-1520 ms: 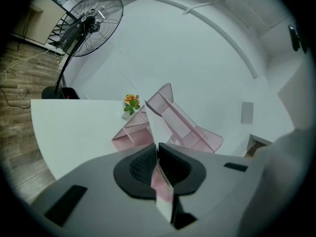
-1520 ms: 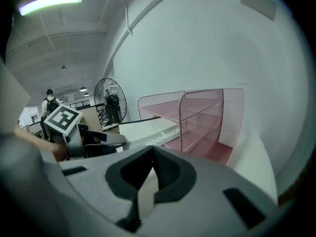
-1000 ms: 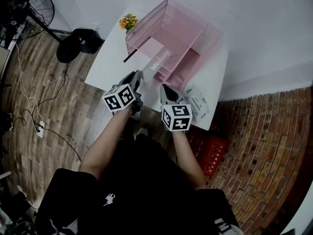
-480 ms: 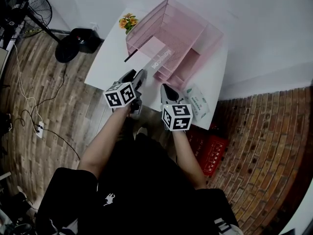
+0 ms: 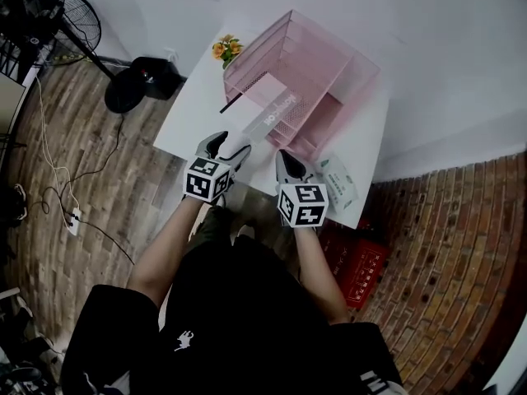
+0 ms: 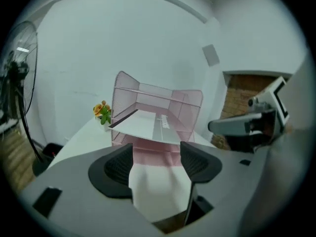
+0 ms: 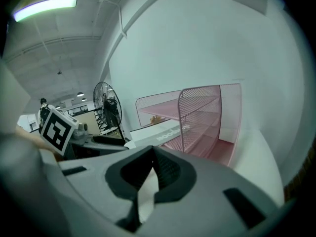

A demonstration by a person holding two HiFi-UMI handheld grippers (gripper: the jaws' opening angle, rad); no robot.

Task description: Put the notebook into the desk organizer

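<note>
The left claw (image 6: 156, 158) has just been opening and stands released, nothing between its jaws. The notebook (image 6: 147, 125) lies in the desk organizer (image 6: 168, 98), jutting out; the right claw (image 7: 151, 165) is clenched, empty

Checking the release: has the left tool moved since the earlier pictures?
Yes. The left tool has rolled: the desk organizer, tilted in its view earlier, now stands level. Its jaws have just been opening, clear of the notebook.
</note>
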